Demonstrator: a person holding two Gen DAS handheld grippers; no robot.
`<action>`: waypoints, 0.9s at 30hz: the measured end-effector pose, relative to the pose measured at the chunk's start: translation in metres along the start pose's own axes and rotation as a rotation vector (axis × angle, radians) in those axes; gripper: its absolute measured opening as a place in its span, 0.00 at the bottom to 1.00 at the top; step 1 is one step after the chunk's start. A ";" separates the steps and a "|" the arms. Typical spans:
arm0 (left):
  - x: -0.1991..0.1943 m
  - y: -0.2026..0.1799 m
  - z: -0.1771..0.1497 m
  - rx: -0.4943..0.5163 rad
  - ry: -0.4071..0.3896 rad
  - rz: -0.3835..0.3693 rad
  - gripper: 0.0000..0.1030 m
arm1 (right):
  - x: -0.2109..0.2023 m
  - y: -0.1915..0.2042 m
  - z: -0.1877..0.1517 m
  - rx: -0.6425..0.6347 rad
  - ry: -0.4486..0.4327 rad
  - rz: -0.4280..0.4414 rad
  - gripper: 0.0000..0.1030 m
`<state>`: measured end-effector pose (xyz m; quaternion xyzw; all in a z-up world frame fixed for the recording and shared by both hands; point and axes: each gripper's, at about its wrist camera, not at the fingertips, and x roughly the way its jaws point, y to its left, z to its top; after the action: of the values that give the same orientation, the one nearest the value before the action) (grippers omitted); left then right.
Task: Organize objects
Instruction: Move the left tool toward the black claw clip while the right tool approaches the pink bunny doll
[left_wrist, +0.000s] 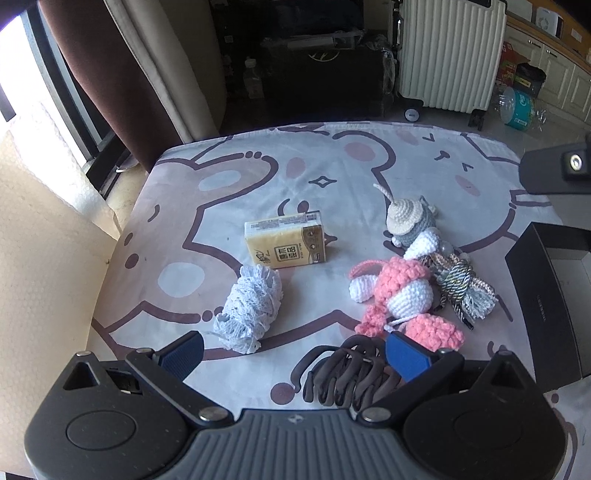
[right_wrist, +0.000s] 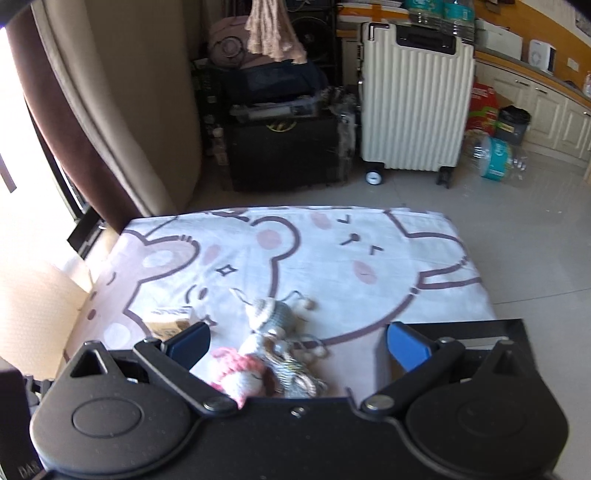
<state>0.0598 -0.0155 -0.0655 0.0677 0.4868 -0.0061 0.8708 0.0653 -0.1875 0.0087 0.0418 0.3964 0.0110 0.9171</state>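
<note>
On the bear-print table (left_wrist: 332, 162) lie a yellow tissue pack (left_wrist: 286, 242), a white lace bundle (left_wrist: 249, 308), a pink and white crochet doll (left_wrist: 400, 291), a grey crochet doll with a cream hat (left_wrist: 410, 218), a striped tassel cord (left_wrist: 461, 288) and a dark brown hair claw (left_wrist: 347, 373). My left gripper (left_wrist: 295, 356) is open, low over the near edge, with the claw just inside its right finger. My right gripper (right_wrist: 297, 345) is open and empty above the dolls (right_wrist: 266, 314). The tissue pack (right_wrist: 170, 323) shows behind its left finger.
A black open box (left_wrist: 546, 295) stands at the table's right edge, also in the right wrist view (right_wrist: 480, 328). Beyond the table are a cream suitcase (right_wrist: 413, 99), a black case (right_wrist: 284, 147), curtains at the left and water bottles (right_wrist: 495, 155) on the floor.
</note>
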 end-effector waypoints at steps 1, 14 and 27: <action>0.002 0.000 -0.001 0.004 0.014 0.003 1.00 | 0.004 0.002 -0.003 0.005 -0.001 0.010 1.00; 0.007 0.025 -0.015 -0.050 0.083 -0.005 1.00 | 0.030 0.015 -0.013 0.033 0.015 0.104 1.00; 0.028 -0.013 -0.005 0.025 0.040 -0.043 1.00 | 0.046 0.002 -0.019 0.085 0.035 0.169 1.00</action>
<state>0.0693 -0.0265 -0.0934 0.0683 0.5055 -0.0295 0.8596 0.0834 -0.1813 -0.0373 0.1138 0.4076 0.0721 0.9032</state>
